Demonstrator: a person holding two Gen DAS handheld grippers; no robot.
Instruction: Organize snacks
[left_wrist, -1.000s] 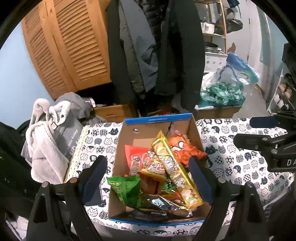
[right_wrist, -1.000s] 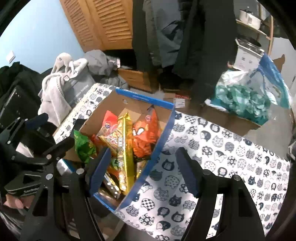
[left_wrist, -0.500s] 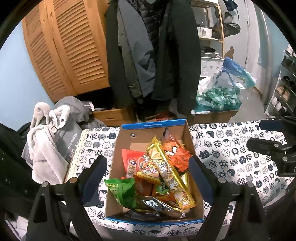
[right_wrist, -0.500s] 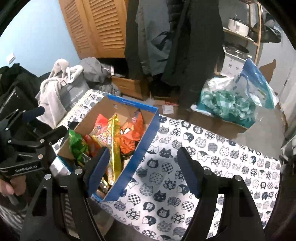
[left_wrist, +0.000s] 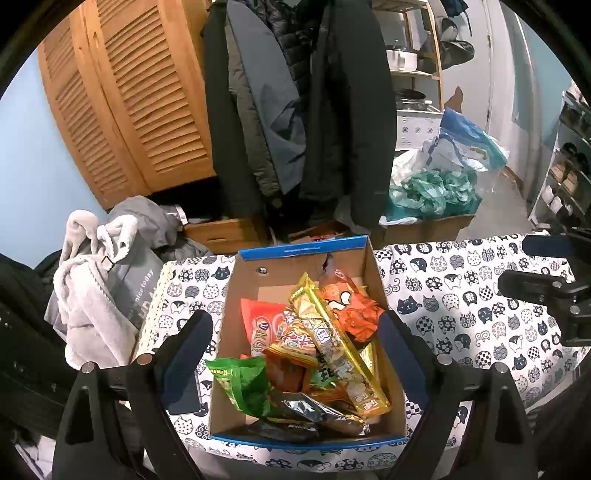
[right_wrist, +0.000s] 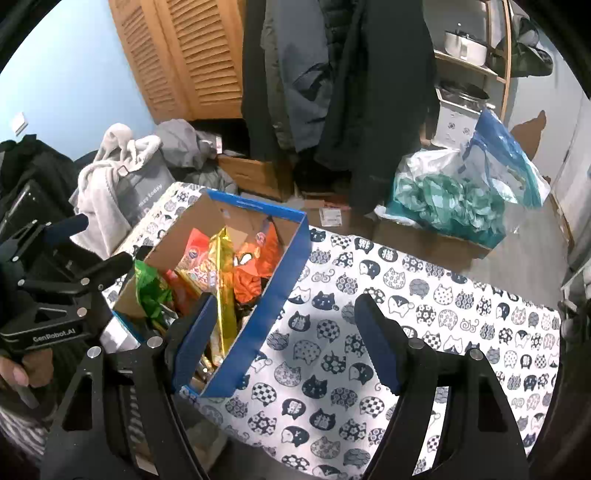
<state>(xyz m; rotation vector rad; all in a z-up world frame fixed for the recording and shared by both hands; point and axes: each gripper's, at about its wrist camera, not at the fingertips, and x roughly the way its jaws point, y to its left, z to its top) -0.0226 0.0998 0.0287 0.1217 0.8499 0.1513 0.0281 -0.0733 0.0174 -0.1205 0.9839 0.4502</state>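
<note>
A blue-rimmed cardboard box (left_wrist: 303, 252) sits on the cat-print table (left_wrist: 461, 306); it also shows in the right wrist view (right_wrist: 280, 291). It holds several snack packets: a long gold one (left_wrist: 332, 339), an orange one (left_wrist: 351, 306), a red one (left_wrist: 258, 325), a green one (left_wrist: 243, 384) and a dark foil one (left_wrist: 306, 410). My left gripper (left_wrist: 295, 354) is open and empty, above the box's near end. My right gripper (right_wrist: 284, 339) is open and empty, above the table at the box's right side. The right gripper shows at the left wrist view's right edge (left_wrist: 546, 288).
Dark coats (left_wrist: 306, 103) hang behind the table. A grey robe and bag (left_wrist: 99, 288) lie at the left. A carton with teal bags (right_wrist: 443, 206) stands on the floor at the back right. Louvred wooden doors (left_wrist: 122, 103) are at the back left.
Both grippers have pulled back and up from the box, so it looks smaller and more of the room shows. Both stay open. The snacks have not moved.
</note>
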